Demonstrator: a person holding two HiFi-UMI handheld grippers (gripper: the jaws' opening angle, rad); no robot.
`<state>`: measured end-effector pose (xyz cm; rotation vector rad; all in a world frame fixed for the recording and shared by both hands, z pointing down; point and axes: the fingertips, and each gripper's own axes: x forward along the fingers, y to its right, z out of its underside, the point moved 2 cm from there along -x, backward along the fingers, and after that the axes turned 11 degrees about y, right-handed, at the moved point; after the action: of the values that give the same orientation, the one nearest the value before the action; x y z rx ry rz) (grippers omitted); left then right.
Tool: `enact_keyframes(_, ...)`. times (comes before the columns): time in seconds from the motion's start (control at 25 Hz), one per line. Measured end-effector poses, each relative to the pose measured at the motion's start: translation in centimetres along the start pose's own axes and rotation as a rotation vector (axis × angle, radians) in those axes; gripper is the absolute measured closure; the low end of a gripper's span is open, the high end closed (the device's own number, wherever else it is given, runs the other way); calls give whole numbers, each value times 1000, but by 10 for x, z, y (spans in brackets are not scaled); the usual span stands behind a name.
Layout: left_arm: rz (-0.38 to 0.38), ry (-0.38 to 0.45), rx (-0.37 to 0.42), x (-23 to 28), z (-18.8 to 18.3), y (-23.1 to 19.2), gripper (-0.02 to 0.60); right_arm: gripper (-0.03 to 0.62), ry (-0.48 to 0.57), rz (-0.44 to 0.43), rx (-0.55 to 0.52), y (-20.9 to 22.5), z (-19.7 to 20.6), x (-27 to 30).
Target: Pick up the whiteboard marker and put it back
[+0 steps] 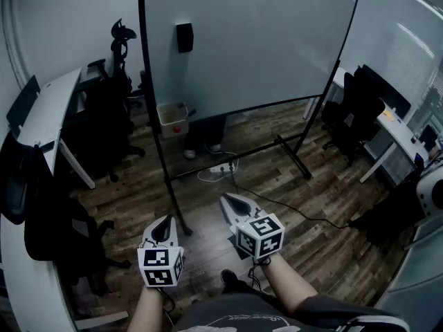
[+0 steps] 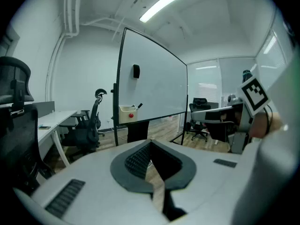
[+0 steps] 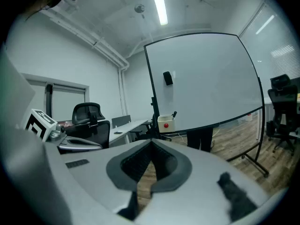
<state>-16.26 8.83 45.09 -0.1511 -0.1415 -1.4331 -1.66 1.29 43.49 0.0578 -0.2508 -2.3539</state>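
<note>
1. Left gripper view shows me the whiteboard marker (image 2: 138, 106): a thin dark stick, tilted, poking out of a cream box (image 2: 125, 115) with a red dot, hung on the whiteboard (image 2: 154, 78) frame.
2. My left tool (image 1: 165, 221) is clenched on nothing, low over the wooden floor (image 1: 291, 178) and well apart from the marker.
3. My right tool (image 1: 231, 200) is clenched and empty too.
4. Both cubes carry black-and-white square patterns.

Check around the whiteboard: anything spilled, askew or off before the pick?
Nothing is spilled or damaged. Two things stand out: a loose white cable lies on the floor under the whiteboard, and a person's legs show behind it. The marker leans in the beige box, which looks normal.
</note>
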Motion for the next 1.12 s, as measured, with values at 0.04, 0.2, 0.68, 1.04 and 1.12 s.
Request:
enact_keyframes(0.04,2,-1,1,1,0,2,568,571,-1,-2,-1,1,0,0)
enact_keyframes(0.2,6,-4,5,6,-1,7,568,572,0,-2,-3,5,-3,1)
enact_keyframes(0.68,-10,-22,-9,31,3,19,568,572,-6,5,23,39,5,1)
enact_keyframes(1.04,-43,-15,-16,82,-9,43,568,571,6,-54,73,90,0,18)
enact_keyframes(1.12,-59,-6,-17,93,-15,48,568,571,8,-73,75,102,-5,24)
